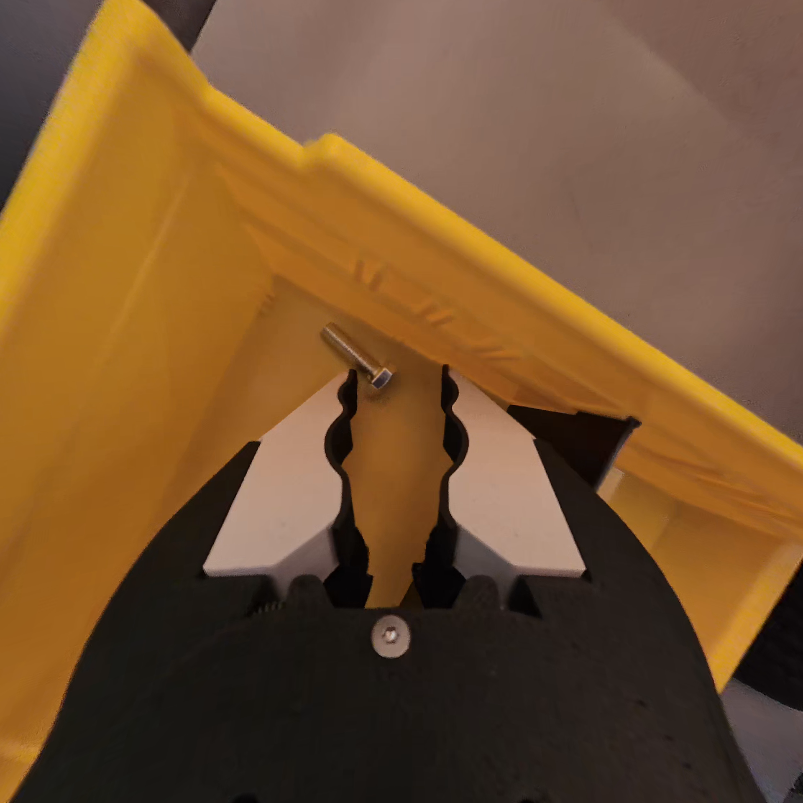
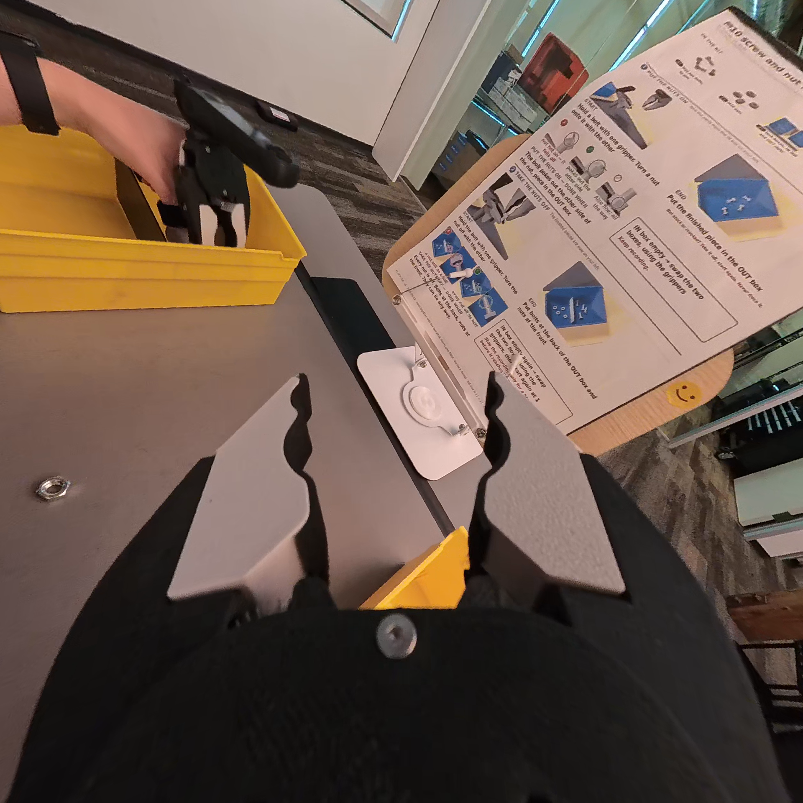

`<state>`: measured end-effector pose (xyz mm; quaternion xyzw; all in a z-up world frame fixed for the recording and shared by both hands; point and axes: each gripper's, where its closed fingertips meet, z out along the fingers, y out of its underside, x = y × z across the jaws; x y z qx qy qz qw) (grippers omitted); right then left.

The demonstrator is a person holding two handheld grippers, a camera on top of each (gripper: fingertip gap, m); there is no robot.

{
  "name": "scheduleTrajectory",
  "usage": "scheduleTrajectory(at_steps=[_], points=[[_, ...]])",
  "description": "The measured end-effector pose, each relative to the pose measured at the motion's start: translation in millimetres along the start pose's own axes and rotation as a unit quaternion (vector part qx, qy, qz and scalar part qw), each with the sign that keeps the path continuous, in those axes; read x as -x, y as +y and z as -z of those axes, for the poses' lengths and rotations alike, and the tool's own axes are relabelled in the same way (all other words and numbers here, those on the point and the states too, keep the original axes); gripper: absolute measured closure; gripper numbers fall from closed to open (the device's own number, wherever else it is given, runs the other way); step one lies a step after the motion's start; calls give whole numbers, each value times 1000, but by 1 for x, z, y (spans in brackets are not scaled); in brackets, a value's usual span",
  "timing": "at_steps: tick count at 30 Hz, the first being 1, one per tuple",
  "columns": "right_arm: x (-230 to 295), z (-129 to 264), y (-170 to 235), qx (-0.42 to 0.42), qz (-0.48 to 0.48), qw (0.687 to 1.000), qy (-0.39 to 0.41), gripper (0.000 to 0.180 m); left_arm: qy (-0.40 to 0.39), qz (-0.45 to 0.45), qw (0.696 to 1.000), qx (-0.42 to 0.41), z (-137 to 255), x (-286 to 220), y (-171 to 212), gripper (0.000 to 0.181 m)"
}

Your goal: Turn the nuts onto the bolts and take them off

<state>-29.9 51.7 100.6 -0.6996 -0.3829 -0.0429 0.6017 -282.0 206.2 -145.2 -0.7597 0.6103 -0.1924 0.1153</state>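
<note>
A silver bolt point(image 1: 357, 356) lies on the floor of a yellow bin point(image 1: 130, 347), near its far corner. My left gripper point(image 1: 397, 374) is open and empty inside the bin, its left fingertip just beside the bolt's head. In the right wrist view the left gripper point(image 2: 217, 234) reaches down into the same yellow bin point(image 2: 143, 278), held by a hand. A loose silver nut point(image 2: 53, 488) lies on the grey table point(image 2: 152, 391) at the left. My right gripper point(image 2: 397, 382) is open and empty above the table's right edge.
A black divider point(image 1: 573, 439) stands in the bin to the right of my left gripper. A second yellow bin's corner point(image 2: 423, 573) shows under my right gripper. A printed instruction sheet on a wooden board point(image 2: 608, 243) stands on a white base point(image 2: 417, 413) at the table's right. The gap from one gripper's tips to the other's is roughly 40 cm.
</note>
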Motion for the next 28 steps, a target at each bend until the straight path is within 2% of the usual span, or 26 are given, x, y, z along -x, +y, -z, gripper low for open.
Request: scheduleTrajectory(at_steps=[3, 4, 5, 12, 15, 19, 21, 23, 26, 28], points=[[2, -2, 2, 6, 5, 1000, -2, 99, -27, 0, 1000, 13, -6, 9, 0, 143], [2, -2, 2, 7, 8, 1000, -2, 99, -27, 6, 1000, 16, -6, 10, 0, 147], [2, -2, 2, 8, 11, 1000, -1, 99, -21, 12, 999, 25, -7, 10, 2, 160], [3, 3, -2, -2, 13, 1000, -4, 99, -59, 16, 997, 39, 4, 12, 11, 162], [4, 4, -5, -8, 14, 1000, -6, 99, -91, 18, 996, -3, 29, 7, 5, 162], [12, 0, -16, -33, 5, 999, -21, 100, -119, -7, 983, -140, 85, -33, -34, 162], [27, -3, -29, -63, -14, 996, -54, 102, -101, -43, 965, -239, 116, -76, -69, 162], [44, -4, -45, -106, -40, 988, -103, 108, -39, -86, 932, -351, 148, -135, -106, 162], [59, 0, -59, -144, -58, 977, -148, 115, 137, -133, 854, -484, 199, -228, -140, 162], [58, 3, -60, -151, -47, 977, -145, 117, 257, -162, 799, -520, 225, -275, -144, 162]])
